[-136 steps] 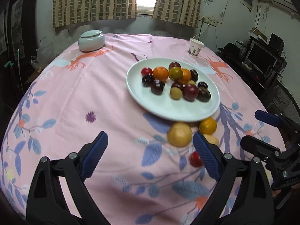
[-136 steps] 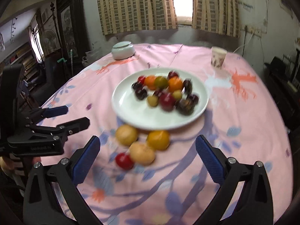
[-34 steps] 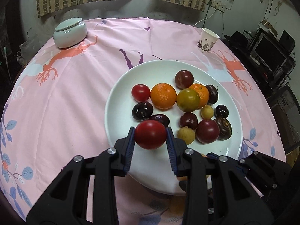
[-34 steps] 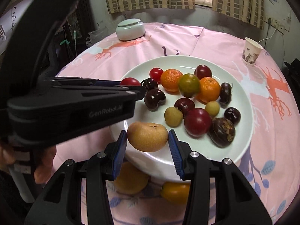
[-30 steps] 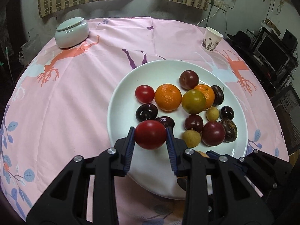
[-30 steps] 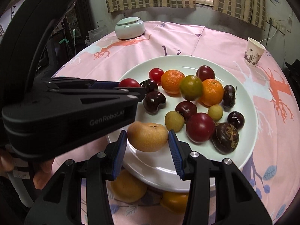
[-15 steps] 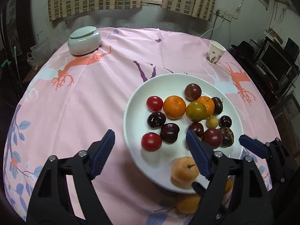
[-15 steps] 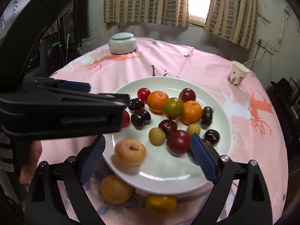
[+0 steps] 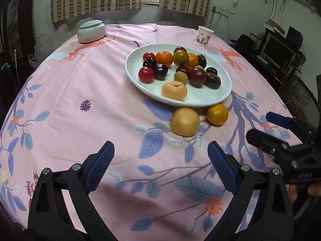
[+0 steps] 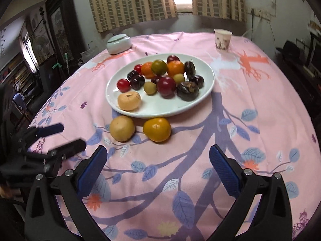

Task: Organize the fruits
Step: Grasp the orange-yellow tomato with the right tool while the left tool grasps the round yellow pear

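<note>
A white plate (image 9: 220, 98) (image 10: 208, 76) holds several fruits, among them a red tomato (image 9: 146, 74) (image 10: 123, 85) and a tan pear-like fruit (image 9: 174, 90) (image 10: 128, 101) near its front rim. On the pink cloth just in front of the plate lie a yellow-brown round fruit (image 9: 184, 121) (image 10: 122, 128) and an orange (image 9: 217, 111) (image 10: 156, 129). My left gripper (image 9: 160, 160) (image 10: 69, 136) hovers short of them, its jaws opening with nothing between them. My right gripper (image 10: 158, 160) (image 9: 260, 127) is likewise opening and empty, to the right of the left one.
A pale lidded jar (image 9: 91, 31) stands at the far left of the round table and a paper cup (image 9: 204, 35) at the far right. A desk with a monitor (image 9: 278, 54) is beyond the table's right edge. Curtains hang behind.
The left gripper let go of the red tomato and the right let go of the tan fruit; both now lie on the plate. Both grippers opened wide and drew back toward the near table edge.
</note>
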Motion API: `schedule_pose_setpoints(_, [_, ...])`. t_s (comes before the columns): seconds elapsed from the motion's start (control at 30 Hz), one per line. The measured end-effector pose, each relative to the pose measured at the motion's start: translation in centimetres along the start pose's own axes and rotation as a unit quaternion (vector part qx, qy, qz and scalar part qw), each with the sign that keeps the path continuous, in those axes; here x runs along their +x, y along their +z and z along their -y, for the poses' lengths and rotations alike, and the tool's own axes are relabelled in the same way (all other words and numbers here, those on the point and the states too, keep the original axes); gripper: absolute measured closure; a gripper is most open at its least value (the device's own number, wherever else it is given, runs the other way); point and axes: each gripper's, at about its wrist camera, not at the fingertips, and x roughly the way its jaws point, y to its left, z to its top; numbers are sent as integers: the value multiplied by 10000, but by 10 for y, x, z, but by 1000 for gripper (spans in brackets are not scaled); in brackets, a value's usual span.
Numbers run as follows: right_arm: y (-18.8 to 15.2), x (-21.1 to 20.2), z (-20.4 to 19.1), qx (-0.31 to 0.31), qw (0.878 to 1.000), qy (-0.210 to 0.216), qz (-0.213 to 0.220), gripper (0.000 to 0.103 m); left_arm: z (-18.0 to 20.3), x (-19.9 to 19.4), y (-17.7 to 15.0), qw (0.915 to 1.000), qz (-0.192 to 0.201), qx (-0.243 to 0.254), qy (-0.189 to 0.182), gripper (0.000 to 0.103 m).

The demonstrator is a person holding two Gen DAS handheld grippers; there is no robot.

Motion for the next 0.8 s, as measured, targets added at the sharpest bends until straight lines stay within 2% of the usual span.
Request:
schedule_pose_setpoints(0.07, [0, 9, -1, -3, 10000, 50, -28, 2, 0, 0, -3, 10000, -9, 20, 50, 7])
schedule_pose_setpoints(0.1, [3, 16, -4, -64, 10000, 51, -46, 5, -1, -1, -4, 10000, 0, -9, 45, 7])
schedule_pose_setpoints(0.17, [6, 27, -5, -142, 9998, 108, -81, 18, -5, -2, -5, 10000, 6, -68, 69, 7])
schedule_pose_setpoints(0.2, [7, 34, -4, -118, 9998, 121, -140, 29, -6, -3, -6, 9999, 6, -94, 94, 7])
schedule_pose_setpoints(0.3, [9, 47, 4, 65, 9992, 170, -348, 41, -16, -4, -6, 9997, 13, -207, 131, 7])
schedule_pose_setpoints(0.57, [13, 69, 5, 116, 9982, 228, -545, 44, -25, 2, -4, 9994, -32, -323, 147, 7])
schedule_pose_setpoints(0.6, [14, 73, 5, 138, 9980, 249, -570, 54, -24, 3, -3, 9993, -43, -318, 170, 7])
schedule_pose_setpoints(0.63, [15, 76, 6, 163, 9975, 320, -604, 59, -24, 4, -3, 9993, -61, -309, 186, 7])
schedule_pose_setpoints(0.8, [11, 54, 4, 141, 9984, 347, -423, 59, -19, 12, 0, 9992, -203, -290, 175, 7])
